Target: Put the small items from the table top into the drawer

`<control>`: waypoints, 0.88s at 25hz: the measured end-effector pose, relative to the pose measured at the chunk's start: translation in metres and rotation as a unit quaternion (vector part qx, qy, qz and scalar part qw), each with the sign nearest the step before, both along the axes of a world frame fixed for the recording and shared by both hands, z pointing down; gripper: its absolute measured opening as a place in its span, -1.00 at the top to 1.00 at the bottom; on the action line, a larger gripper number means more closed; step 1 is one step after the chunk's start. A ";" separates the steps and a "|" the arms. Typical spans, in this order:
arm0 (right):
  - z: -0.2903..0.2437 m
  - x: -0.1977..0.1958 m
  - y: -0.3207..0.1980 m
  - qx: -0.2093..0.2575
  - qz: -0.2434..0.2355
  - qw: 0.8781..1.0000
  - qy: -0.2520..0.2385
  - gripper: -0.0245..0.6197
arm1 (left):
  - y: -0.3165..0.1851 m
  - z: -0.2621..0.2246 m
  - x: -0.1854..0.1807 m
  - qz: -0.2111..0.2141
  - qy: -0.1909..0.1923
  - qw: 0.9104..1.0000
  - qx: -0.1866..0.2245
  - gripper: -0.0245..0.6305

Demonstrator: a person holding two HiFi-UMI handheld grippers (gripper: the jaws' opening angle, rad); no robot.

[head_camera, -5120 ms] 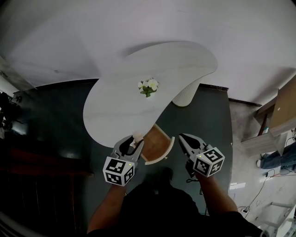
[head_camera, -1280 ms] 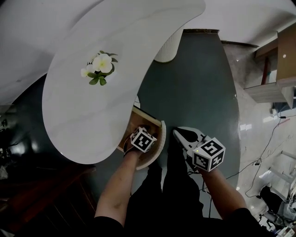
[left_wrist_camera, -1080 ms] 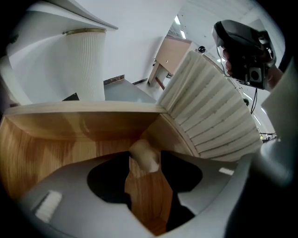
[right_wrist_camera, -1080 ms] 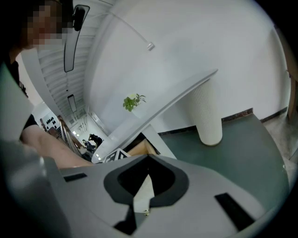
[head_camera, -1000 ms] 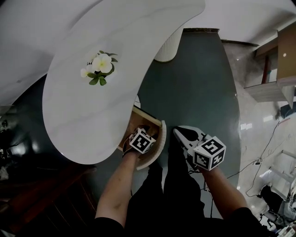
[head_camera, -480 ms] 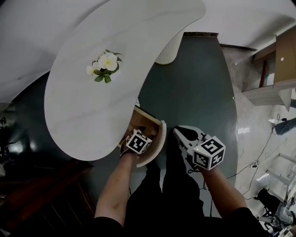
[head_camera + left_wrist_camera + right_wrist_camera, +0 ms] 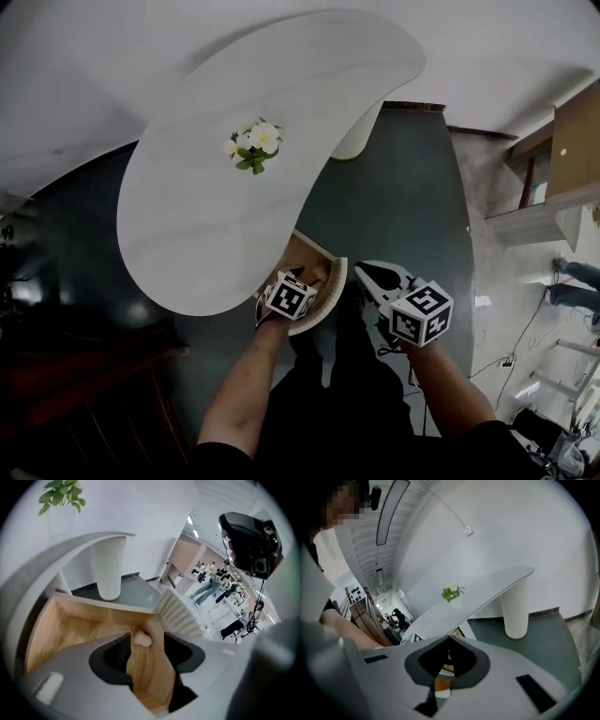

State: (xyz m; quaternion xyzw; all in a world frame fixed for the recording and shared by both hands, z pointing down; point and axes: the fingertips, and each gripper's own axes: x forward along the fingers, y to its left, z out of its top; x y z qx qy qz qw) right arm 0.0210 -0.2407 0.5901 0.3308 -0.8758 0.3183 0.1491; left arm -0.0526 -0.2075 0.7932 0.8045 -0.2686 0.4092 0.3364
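got the left gripper (image 7: 295,279) dipped into the open wooden drawer (image 7: 330,291) sticking out from under the white table top (image 7: 234,225). can see its jaws spread wide apart, pinching nothing, pads not touching anything. spotted a small pale pinkish lump (image 7: 142,639) lying on the drawer's wood floor just past the jaw tips, in line with the gap between them, clear of both pads, near the corner between the wood wall and the ribbed white panel (image 7: 180,616). too blurry to name properly. found the right gripper (image 7: 449,638) just beside the drawer, over the dark green floor (image 7: 412,216), jaws closed tip to tip and empty. also noticing a little bunch of white flowers (image 7: 255,145) with green leaves sitting on the table top, well apart from the drawer, plus a ribbed white table leg (image 7: 110,569) standing on the floor beyond the drawer's far wall.
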 end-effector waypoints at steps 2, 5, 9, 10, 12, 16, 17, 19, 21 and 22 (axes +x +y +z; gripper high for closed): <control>-0.014 -0.006 0.002 0.010 -0.005 1.000 0.003 0.89 | 0.000 -0.013 -0.002 -0.008 0.005 1.000 0.007 0.23; -0.035 -0.014 0.003 0.032 -0.013 0.999 0.009 0.89 | -0.004 -0.036 -0.001 -0.013 0.018 0.999 0.026 0.24; -0.058 -0.020 0.015 0.052 -0.010 0.998 0.015 0.89 | 0.006 -0.072 0.001 0.001 0.037 0.998 0.054 0.26; -0.062 -0.020 0.019 0.055 -0.004 0.998 0.017 0.89 | 0.010 -0.080 0.000 0.006 0.041 0.997 0.060 0.27; -0.068 -0.017 0.029 0.058 0.010 0.998 0.023 0.89 | 0.020 -0.093 -0.005 0.013 0.051 0.996 0.073 0.29; -0.083 -0.012 0.044 0.070 0.034 0.996 0.041 0.89 | 0.034 -0.126 -0.023 0.021 0.071 0.992 0.104 0.43; -0.090 -0.013 0.049 0.075 0.038 0.996 0.042 0.89 | 0.038 -0.135 -0.027 0.022 0.078 0.990 0.113 0.46; -0.106 -0.018 0.059 0.085 0.039 0.995 0.038 0.89 | 0.044 -0.154 -0.035 0.016 0.094 0.987 0.129 0.47; -0.120 -0.024 0.065 0.095 0.035 0.994 0.030 0.89 | 0.044 -0.175 -0.043 0.000 0.107 0.983 0.148 0.47; -0.127 -0.026 0.067 0.100 0.031 0.994 0.025 0.89 | 0.042 -0.185 -0.046 -0.009 0.111 0.981 0.160 0.50</control>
